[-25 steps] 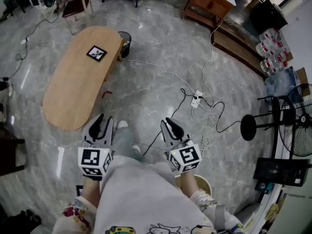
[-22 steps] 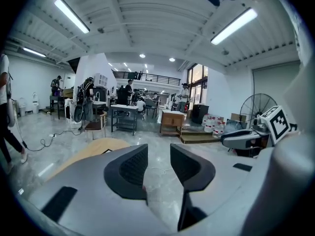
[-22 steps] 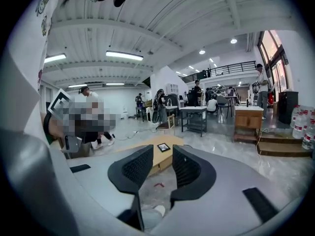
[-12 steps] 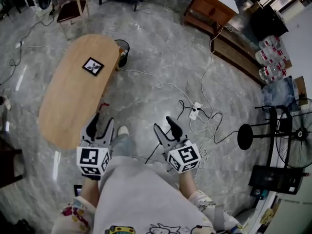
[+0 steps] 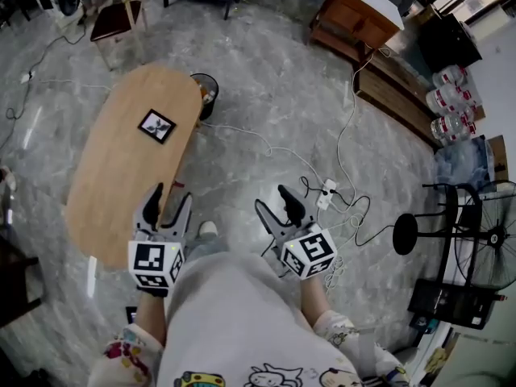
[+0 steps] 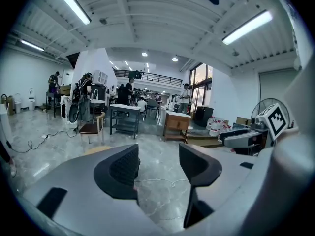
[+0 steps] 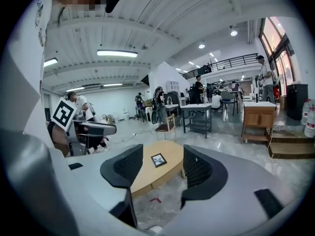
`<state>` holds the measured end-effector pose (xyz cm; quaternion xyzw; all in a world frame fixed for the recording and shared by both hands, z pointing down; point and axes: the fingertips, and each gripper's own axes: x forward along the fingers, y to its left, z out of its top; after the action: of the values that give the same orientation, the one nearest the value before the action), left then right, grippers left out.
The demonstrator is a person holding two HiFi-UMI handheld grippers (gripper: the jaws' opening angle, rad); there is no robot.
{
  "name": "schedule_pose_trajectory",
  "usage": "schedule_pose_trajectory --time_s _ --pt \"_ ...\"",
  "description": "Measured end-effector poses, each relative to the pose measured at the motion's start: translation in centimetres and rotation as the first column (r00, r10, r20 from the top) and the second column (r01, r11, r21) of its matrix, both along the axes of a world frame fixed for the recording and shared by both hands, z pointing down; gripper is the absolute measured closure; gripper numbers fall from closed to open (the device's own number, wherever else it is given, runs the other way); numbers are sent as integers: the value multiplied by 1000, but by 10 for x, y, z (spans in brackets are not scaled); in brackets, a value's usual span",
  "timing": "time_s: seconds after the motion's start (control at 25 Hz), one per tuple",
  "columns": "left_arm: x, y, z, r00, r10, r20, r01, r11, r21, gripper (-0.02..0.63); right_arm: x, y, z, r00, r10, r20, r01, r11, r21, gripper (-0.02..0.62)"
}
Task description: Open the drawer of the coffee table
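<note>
The coffee table [image 5: 121, 168], a long oval with a pale wood top, stands on the grey marble floor [image 5: 266, 79] ahead and to the person's left. 1 square black-and-white card [image 5: 157, 125] lies on its top, and a dark bin [image 5: 206, 91] sits just beside its far end. Its drawer cannot be made out from these angles.

The left gripper [image 5: 171, 196] hangs near the table's near end. Its jaws have just been opening and stand wide apart, with only floor and a white cable [image 6: 157, 182] between them.

The right gripper [image 5: 274, 204] is held beside it over bare floor. Its jaws have also just been opening and are spread with nothing held, framing the table in the right gripper view.
</note>
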<state>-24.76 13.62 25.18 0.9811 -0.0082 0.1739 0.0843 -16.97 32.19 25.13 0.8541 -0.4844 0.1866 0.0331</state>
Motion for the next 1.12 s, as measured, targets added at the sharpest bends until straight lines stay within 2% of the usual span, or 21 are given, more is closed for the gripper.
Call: schedule_pose_trajectory --time_s 0.48,0.72,0.96,1.12 --pt "23 -36 10 998 -64 15 65 997 -31 348 46 -53 4 997 -71 17 71 997 -13 351" --pt "52 -62 9 990 -142 9 143 990 -16 342 93 -86 4 991 -137 8 137 991 0 351" --pt "96 -98 18 957 -288 19 288 958 8 342 167 -133 18 966 -258 15 258 966 13 351" --pt "140 -123 11 911 -411 35 411 912 16 342 229 -174 14 923 -383 29 383 924 8 351"
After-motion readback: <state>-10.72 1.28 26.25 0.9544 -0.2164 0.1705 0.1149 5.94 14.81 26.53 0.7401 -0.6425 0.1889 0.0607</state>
